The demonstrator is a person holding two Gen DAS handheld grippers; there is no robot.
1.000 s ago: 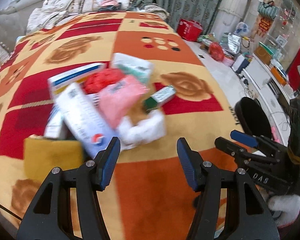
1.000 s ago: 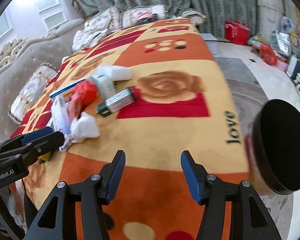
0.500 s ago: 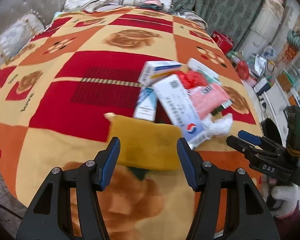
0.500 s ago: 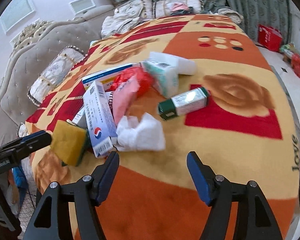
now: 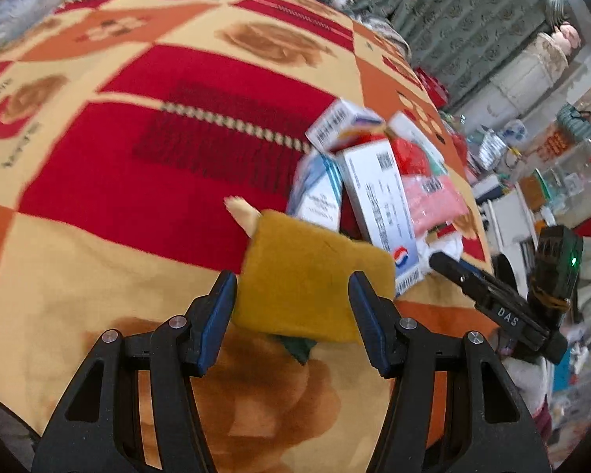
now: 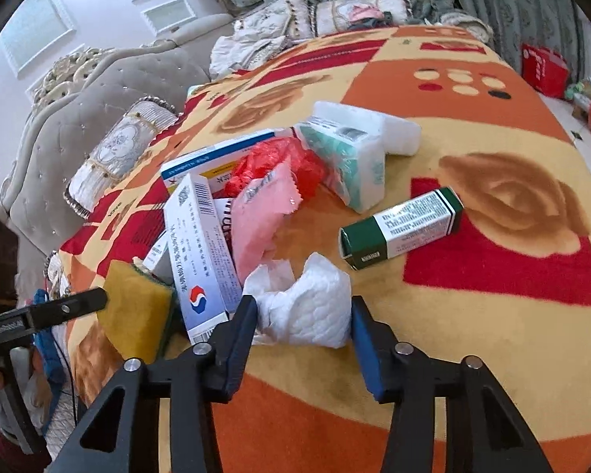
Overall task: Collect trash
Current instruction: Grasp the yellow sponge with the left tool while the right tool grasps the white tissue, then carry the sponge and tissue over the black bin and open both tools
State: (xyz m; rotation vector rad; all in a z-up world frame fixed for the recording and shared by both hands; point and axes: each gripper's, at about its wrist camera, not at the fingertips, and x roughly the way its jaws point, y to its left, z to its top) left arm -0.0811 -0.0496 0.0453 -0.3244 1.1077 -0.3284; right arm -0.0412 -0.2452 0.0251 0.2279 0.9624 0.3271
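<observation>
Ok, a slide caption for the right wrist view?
Right hand-held gripper closing around crumpled white tissue beside boxes and wrappers on the patterned blanket.

My left gripper (image 5: pixel 291 315) tilts steeply down, its blue-padded jaws standing partly apart, not clearly pressing on anything. In its view my right gripper (image 5: pixel 439 260) reaches in from the right, a green light glowing on its body and my white-gloved hand (image 5: pixel 526 378) beneath it. My right gripper's jaws are closing, also angled down. From that side my left gripper shows at the left edge, held by my other hand (image 6: pixel 4 390).
</observation>
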